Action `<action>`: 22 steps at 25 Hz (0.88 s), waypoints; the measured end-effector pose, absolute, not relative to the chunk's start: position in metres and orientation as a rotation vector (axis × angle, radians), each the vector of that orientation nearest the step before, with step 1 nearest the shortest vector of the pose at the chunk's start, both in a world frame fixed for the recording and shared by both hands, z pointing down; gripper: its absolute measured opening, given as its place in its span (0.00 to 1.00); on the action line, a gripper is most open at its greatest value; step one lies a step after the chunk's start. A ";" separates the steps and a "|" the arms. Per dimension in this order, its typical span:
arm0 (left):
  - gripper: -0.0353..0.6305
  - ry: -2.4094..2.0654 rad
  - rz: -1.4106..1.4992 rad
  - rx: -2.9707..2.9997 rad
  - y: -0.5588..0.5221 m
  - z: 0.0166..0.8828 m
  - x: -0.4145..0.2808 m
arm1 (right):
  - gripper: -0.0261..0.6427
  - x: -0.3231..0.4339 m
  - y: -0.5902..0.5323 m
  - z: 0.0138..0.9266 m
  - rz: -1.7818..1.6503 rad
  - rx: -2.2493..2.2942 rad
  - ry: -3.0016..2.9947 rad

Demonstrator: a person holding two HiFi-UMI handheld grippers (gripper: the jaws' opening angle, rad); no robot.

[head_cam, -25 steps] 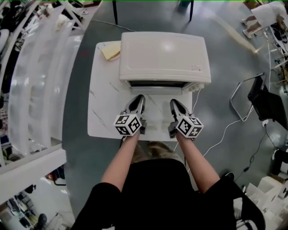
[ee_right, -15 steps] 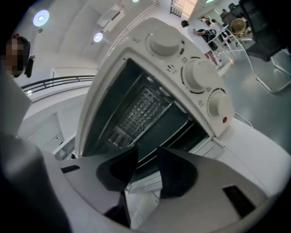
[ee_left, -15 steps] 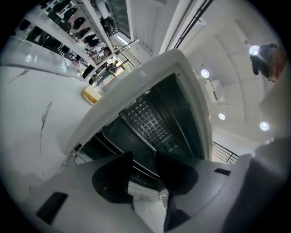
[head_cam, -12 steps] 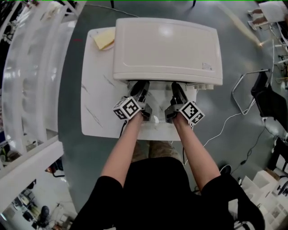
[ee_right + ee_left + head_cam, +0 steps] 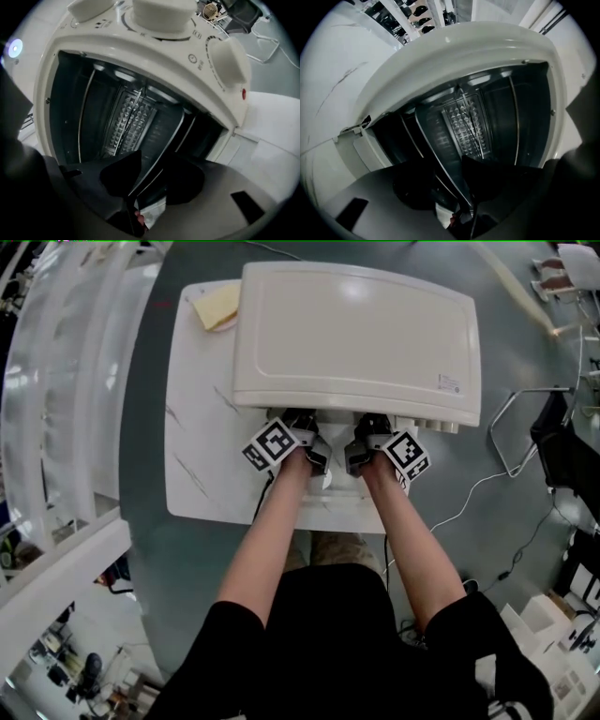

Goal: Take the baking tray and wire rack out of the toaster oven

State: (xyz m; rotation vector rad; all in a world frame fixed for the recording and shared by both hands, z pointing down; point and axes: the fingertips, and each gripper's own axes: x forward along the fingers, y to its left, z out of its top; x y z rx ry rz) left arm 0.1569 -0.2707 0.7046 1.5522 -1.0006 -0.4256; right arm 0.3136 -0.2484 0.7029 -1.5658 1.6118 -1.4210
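The left gripper (image 5: pixel 452 185) and right gripper (image 5: pixel 154 174) sit side by side in the mouth of the oven (image 5: pixel 356 334), which stands on a white table (image 5: pixel 202 474); each is rolled, so the cavity ahead of it looks tilted. Both pairs of jaws have just been opening and now stand apart; the front rim of the tray (image 5: pixel 433 136) runs between each pair, with no pad pressing on it; the tray lies straight ahead, inside the oven; the dimpled back wall (image 5: pixel 126 119) is beyond it; the knobs (image 5: pixel 225 61) are to the right gripper's outer side.
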 end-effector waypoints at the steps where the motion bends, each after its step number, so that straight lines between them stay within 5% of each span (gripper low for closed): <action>1: 0.31 -1.001 -0.438 1.535 -0.274 0.707 0.156 | 0.26 0.314 -0.252 0.704 -1.424 -1.570 1.605; 7: 0.30 -1.008 -0.514 1.419 -0.284 0.720 0.150 | 0.22 0.320 -0.256 0.713 -1.445 -1.534 1.563; 9: 0.21 -0.999 -0.516 1.407 -0.283 0.722 0.150 | 0.22 0.321 -0.256 0.713 -1.447 -1.534 1.552; 22: 0.19 -0.981 -0.515 1.371 -0.240 0.721 0.144 | 0.20 0.316 -0.214 0.710 -1.487 -1.520 1.495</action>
